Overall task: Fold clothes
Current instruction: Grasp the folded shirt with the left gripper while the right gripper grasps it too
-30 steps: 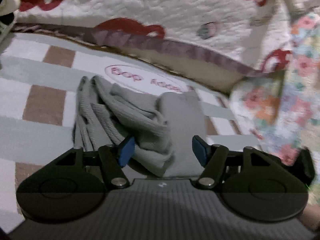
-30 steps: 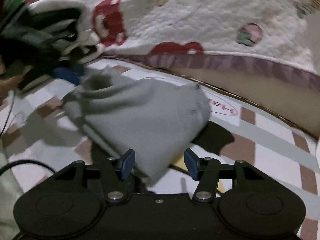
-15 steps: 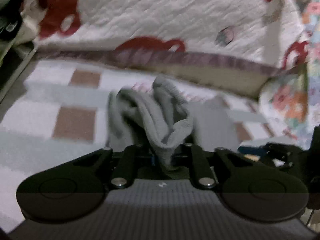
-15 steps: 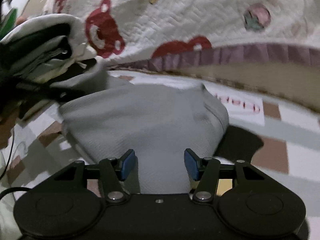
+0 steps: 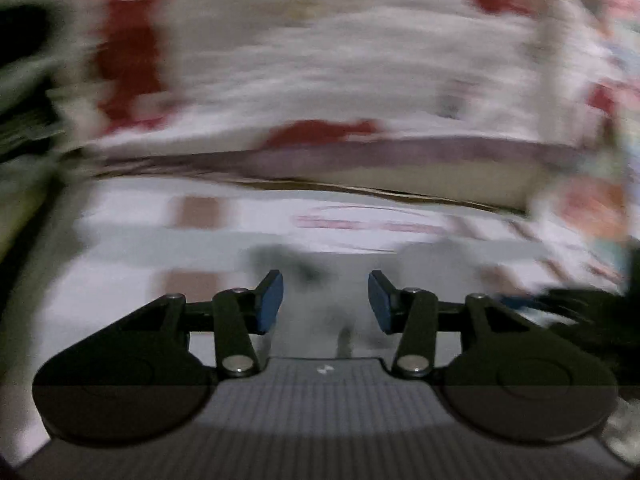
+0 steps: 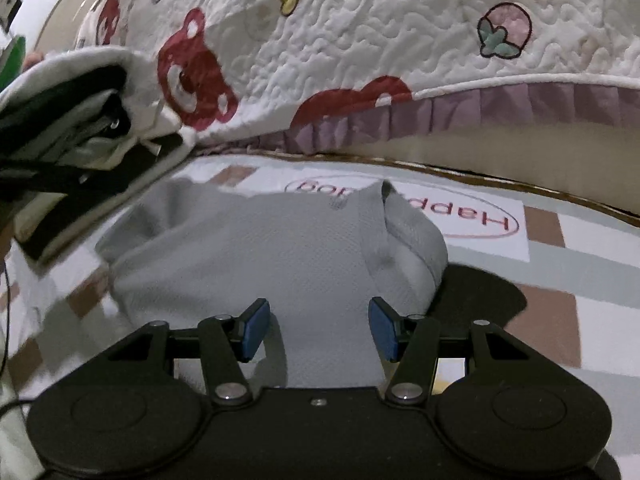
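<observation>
— Two claws, both parted: left claw [image 5: 325, 302] blurred, blue pads apart, gripping nothing; right claw [image 6: 319, 330] likewise spread, empty.

— And the grey garment [image 6: 276, 256]?

— Bunched flat on the checked mat [image 6: 568, 280], just ahead of the right claw, its near edge between the pads [image 6: 254, 331] yet unpinched; under the left claw only a grey smear, too blurred to tell.

— Behind it?

— White quilt [image 6: 360, 40] with red bears; stacked clothes [image 6: 76, 120] at left.

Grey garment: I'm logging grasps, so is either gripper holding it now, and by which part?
Nothing is held. The left gripper and right gripper are both open; the grey garment lies on the checked mat.
</observation>
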Tool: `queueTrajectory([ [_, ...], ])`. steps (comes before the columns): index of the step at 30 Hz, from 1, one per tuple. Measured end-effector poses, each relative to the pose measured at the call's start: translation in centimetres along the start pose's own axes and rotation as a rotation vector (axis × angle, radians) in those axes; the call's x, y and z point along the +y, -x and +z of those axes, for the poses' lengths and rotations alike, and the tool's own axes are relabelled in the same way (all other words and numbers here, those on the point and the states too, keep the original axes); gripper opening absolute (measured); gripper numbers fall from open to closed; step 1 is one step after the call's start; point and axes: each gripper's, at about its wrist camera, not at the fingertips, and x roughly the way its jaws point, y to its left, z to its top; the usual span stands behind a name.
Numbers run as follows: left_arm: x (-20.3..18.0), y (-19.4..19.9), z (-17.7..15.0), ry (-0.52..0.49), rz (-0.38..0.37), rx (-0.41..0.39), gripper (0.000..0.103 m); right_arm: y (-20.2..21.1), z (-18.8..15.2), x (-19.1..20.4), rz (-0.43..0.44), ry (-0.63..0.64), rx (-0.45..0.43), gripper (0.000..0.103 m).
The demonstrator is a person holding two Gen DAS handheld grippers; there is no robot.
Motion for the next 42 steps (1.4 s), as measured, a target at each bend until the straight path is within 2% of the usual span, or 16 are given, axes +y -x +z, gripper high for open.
queueTrajectory([
  [2,-0.3,-2.3,0.4,-0.001,-0.082,0.07,0.047,-1.5,0.7,-0.1,0.017,0.006,0.001,0.06],
  [5,0.8,-5.4,0.6,0.012,0.075,0.108,0.04,-4.1,2.2,0.2,0.033,0.03,0.022,0.063],
  [7,2.6,-6.2,0.3,0.022,0.178,0.111,0.024,-5.2,3.2,0.6,0.034,0.05,0.035,0.063],
  [12,4.1,-5.3,-1.4,0.058,0.157,0.078,0.023,-6.8,4.0,0.4,0.061,0.046,0.082,0.063],
  [14,4.8,-5.0,-1.6,0.121,0.137,0.074,0.023,-6.9,4.3,0.2,0.065,0.032,0.086,0.063],
  [17,6.0,-4.6,-1.5,0.202,0.094,0.072,0.023,-5.8,5.0,0.6,0.063,-0.006,0.047,0.063],
  [20,6.5,-4.4,-1.3,0.239,0.072,0.071,0.023,-3.9,5.0,1.5,0.121,-0.043,0.0,0.062],
  [25,6.8,-4.4,-1.6,0.25,0.049,0.067,0.023,-4.8,2.9,5.1,0.165,0.045,0.061,0.062],
  [26,6.8,-4.4,-1.5,0.247,0.047,0.073,0.023,-5.6,2.6,5.9,0.162,0.07,0.074,0.066],
  [29,7.2,-4.0,-0.6,0.25,0.05,0.091,0.023,-6.1,2.8,7.7,0.156,0.141,0.049,0.067],
  [30,7.3,-3.5,-0.4,0.255,0.064,0.082,0.024,-6.0,3.0,8.1,0.166,0.162,0.04,0.067],
  [31,7.4,-2.9,-0.2,0.252,0.096,0.067,0.035,-6.0,3.1,8.6,0.176,0.183,0.032,0.067],
  [33,7.6,-1.6,0.0,0.247,0.153,0.04,0.048,-5.9,3.4,9.5,0.196,0.224,0.014,0.066],
  [34,7.8,-1.1,-0.2,0.257,0.152,0.034,0.048,-5.7,3.5,9.9,0.208,0.242,0.004,0.066],
  [37,9.2,0.1,-1.1,0.378,0.077,0.049,0.05,-3.2,3.6,8.0,0.275,0.108,-0.026,0.064],
  [42,11.0,-0.3,-2.9,0.609,-0.107,0.078,0.054,1.9,1.9,-0.6,0.106,-0.317,-0.023,0.065],
])
